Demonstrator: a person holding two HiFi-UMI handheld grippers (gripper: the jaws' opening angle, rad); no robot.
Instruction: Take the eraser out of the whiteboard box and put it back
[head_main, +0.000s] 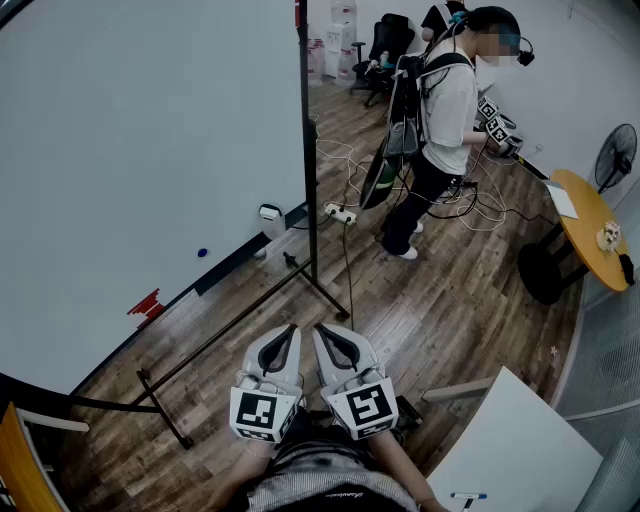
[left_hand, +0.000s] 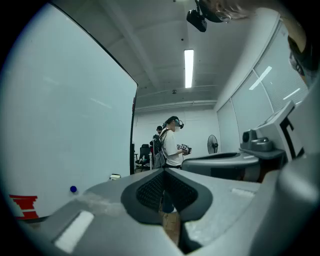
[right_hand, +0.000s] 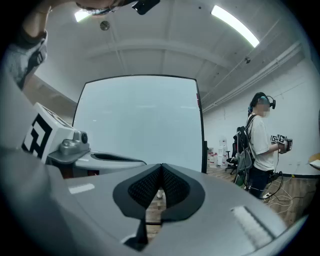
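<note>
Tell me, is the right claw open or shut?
Shut. The right gripper view shows the right claw with jaws meeting at their tips, nothing between them.

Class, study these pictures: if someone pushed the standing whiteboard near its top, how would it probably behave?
The whiteboard looks tall on a thin black frame, so it would probably wobble or tip. On the smooth wooden floor its feet might slide.

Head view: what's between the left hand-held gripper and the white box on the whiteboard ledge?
Head view: only wood floor and the whiteboard stand's black base bar lie between left hand-held gripper and white box.
</note>
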